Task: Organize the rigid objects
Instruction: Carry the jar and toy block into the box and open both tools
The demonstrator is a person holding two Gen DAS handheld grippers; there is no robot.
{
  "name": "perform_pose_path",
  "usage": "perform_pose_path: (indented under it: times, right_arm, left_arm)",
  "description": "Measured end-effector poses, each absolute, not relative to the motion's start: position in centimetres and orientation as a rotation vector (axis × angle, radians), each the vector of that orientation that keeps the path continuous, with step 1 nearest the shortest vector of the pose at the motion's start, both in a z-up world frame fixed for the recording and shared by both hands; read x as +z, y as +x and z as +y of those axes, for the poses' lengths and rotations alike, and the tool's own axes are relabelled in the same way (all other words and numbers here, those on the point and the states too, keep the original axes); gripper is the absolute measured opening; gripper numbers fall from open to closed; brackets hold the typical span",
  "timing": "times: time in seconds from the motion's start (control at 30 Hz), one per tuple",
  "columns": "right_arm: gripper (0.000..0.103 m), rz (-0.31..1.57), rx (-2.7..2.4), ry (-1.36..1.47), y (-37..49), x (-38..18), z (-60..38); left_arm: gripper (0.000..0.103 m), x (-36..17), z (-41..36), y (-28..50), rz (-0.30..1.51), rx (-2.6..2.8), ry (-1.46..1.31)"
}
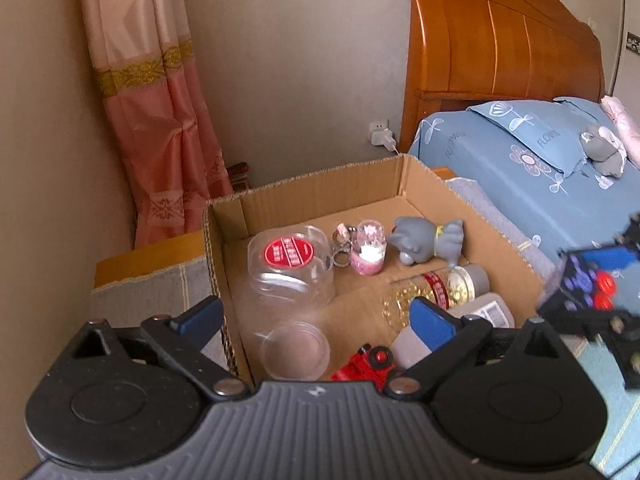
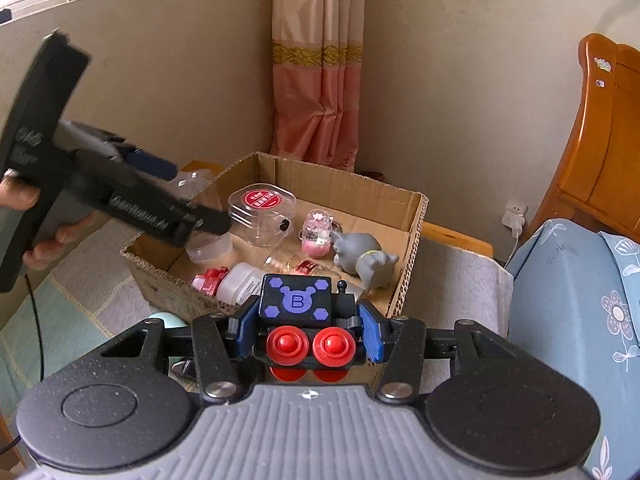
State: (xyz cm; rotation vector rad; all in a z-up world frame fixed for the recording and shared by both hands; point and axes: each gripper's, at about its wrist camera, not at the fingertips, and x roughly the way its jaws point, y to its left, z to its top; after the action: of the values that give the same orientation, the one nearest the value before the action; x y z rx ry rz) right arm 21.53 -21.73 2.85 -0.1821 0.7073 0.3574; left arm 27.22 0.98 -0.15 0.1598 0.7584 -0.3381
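Observation:
An open cardboard box [image 1: 320,188] [image 2: 416,216] stands on a grey-covered surface. It holds a clear jar with a red label [image 1: 290,264] [image 2: 262,210], a pink snow globe [image 1: 368,248] [image 2: 318,234], a grey cat figure [image 1: 428,242] [image 2: 362,258], a glitter bottle [image 1: 436,286], a white bottle [image 2: 240,282] and a red toy [image 1: 366,364]. My left gripper [image 1: 316,314] is open and empty above the box's near side. My right gripper [image 2: 304,326] is shut on a black robot toy [image 2: 298,302] with red wheels, just short of the box; that toy shows blurred in the left wrist view [image 1: 592,280].
A bed with blue flowered bedding [image 1: 540,168] [image 2: 580,300] and a wooden headboard [image 1: 500,40] is to the right. A pink curtain [image 1: 160,120] [image 2: 316,80] hangs in the corner behind the box. A wall socket with a plug [image 1: 380,134] is by the bed.

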Motion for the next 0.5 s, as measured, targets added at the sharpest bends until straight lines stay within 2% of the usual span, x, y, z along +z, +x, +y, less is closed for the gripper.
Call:
perform_pose_path:
  times: [0.5]
  right_arm:
    - [0.056,0.754,0.301,-0.154,31.4,2.4,-21.2]
  left_arm:
    - [0.101,1.8,2.9,23.4,0.729,-0.368,0.122]
